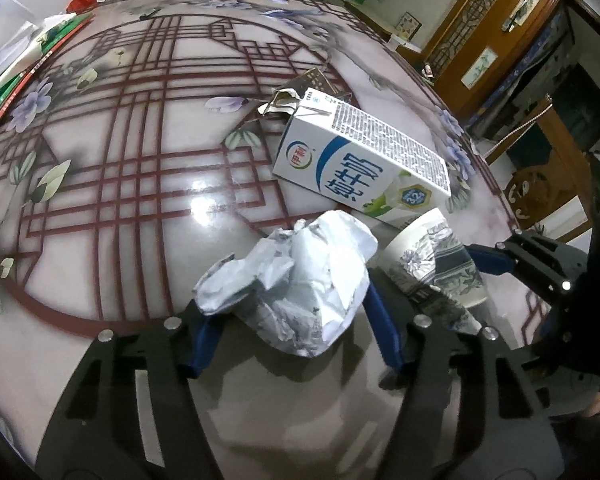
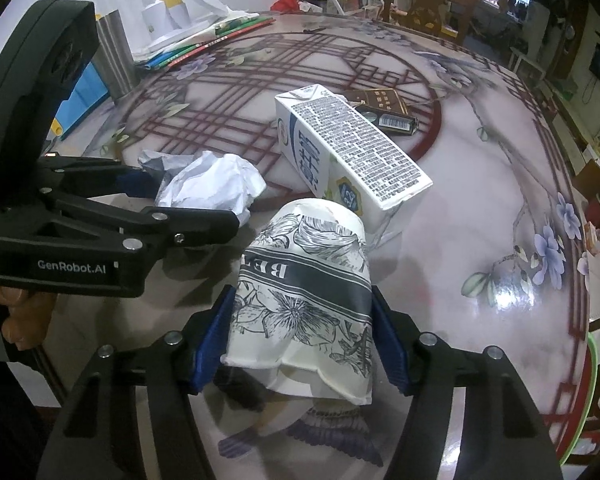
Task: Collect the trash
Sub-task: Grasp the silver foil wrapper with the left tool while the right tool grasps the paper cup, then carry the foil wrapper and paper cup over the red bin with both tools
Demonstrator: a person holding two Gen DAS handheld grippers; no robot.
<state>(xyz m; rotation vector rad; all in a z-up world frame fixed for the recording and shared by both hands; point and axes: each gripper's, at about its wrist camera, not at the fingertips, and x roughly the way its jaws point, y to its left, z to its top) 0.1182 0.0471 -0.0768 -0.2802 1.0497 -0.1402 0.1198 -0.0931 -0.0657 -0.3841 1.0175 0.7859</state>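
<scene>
Your left tongs (image 1: pixel 290 312) sit about half open around the crumpled paper wad (image 1: pixel 296 280), their blue pads pressed against its sides, so you have it gripped just above the desk (image 1: pixel 148 184). Your right tongs (image 2: pixel 302 344) are likewise about half open and clamped on the paper cup (image 2: pixel 300 296), which lies tilted with its printed floral side up, its lower rim dented in between the pads. The two pieces of trash sit just beside each other near the desk's front edge. Beyond them, touching the cup's far end, lies the milk carton (image 2: pixel 352 152) on its side, with its torn top pointing away from you. Behind the carton rests a dark flattened box (image 2: pixel 384 114), partly hidden by it. At the far left edge of the desk you can see a stack of booklets (image 2: pixel 204 42) and a steel tumbler (image 2: pixel 114 54).
</scene>
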